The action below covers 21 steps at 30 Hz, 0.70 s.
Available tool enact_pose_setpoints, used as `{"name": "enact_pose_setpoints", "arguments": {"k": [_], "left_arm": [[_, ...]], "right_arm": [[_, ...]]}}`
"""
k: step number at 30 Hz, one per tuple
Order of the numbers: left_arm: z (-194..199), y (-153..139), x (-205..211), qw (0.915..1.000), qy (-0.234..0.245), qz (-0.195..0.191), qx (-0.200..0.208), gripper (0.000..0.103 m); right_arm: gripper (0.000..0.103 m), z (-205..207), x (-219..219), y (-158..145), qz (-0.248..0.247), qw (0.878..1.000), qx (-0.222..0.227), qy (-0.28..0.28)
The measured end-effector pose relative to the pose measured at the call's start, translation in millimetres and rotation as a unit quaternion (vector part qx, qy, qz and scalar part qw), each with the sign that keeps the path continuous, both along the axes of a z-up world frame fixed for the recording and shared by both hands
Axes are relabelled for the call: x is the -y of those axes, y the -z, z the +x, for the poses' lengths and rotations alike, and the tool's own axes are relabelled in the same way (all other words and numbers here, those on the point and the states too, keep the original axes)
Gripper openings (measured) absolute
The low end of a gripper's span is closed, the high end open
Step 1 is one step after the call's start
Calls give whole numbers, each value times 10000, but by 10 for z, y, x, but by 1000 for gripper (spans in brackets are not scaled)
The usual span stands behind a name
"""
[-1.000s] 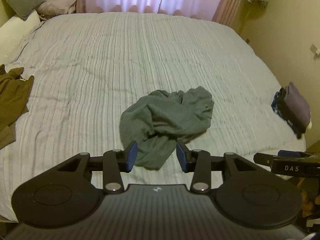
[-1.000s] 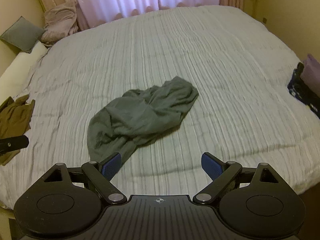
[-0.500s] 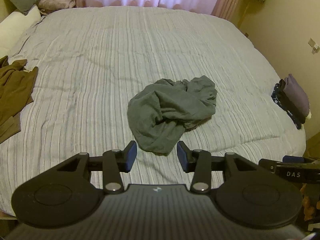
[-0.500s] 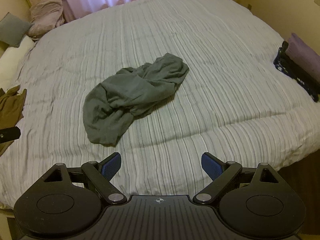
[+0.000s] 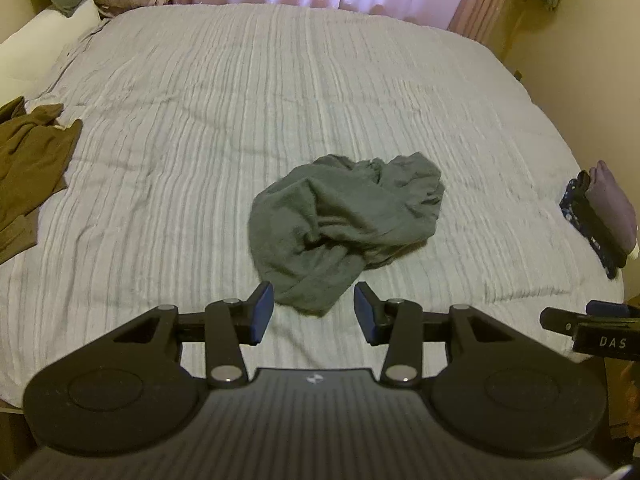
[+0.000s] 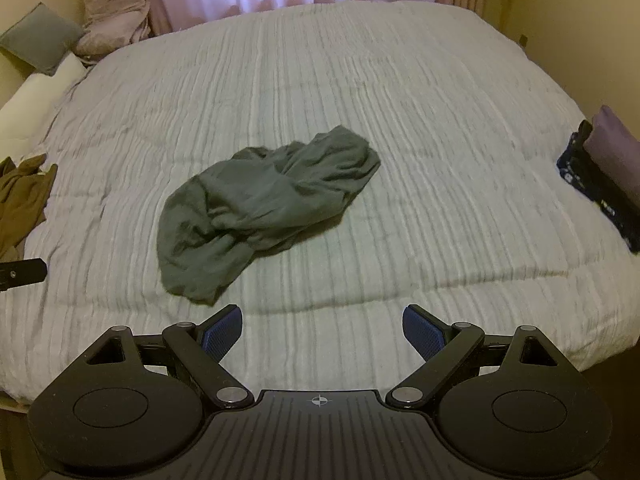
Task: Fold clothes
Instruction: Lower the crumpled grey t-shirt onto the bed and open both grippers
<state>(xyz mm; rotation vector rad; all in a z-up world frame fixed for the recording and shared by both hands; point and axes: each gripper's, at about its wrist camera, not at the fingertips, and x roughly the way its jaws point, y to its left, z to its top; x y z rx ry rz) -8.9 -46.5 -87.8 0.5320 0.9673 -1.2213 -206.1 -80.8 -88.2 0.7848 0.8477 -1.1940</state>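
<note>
A grey-green garment lies in a crumpled heap in the middle of the frame, on the striped bed, with its folds twisted over each other, so it is not folded now. The left claw sits low in the frame with its two blue pads apart and nothing between them; the near tip of the heap shows just past the gap, maybe so the claw can pinch that edge. In the right wrist view the right claw is at the bottom of the frame, spread even wider and holding nothing, and the heap sits up and to the left of it. The heap looks soft and floppy, so it will likely sag when lifted and may need both claws to pull it flat. At the left edge of the frame lies a brown garment, rumpled too. At the right edge sits a neat stack of clothes, dark and purple, perhaps where folded things go.
</note>
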Motion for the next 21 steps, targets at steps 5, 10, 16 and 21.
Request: {"name": "enact_pose_setpoints", "arguments": {"k": [5, 10, 16, 21], "left_arm": [[-201, 35, 149, 9996, -208, -168, -30, 42], [-300, 171, 218, 9988, -483, -45, -108, 43], [-91, 525, 245, 9975, -590, 350, -160, 43], [333, 867, 394, 9972, -580, 369, -288, 43]], "right_arm": [[91, -287, 245, 16, -53, 9999, 20, -136], [90, -453, 445, 288, -24, 9991, -10, -417], [90, -425, 571, 726, 290, 9976, -22, -631], [90, -94, 712, 1154, 495, 9961, -72, -720]]}}
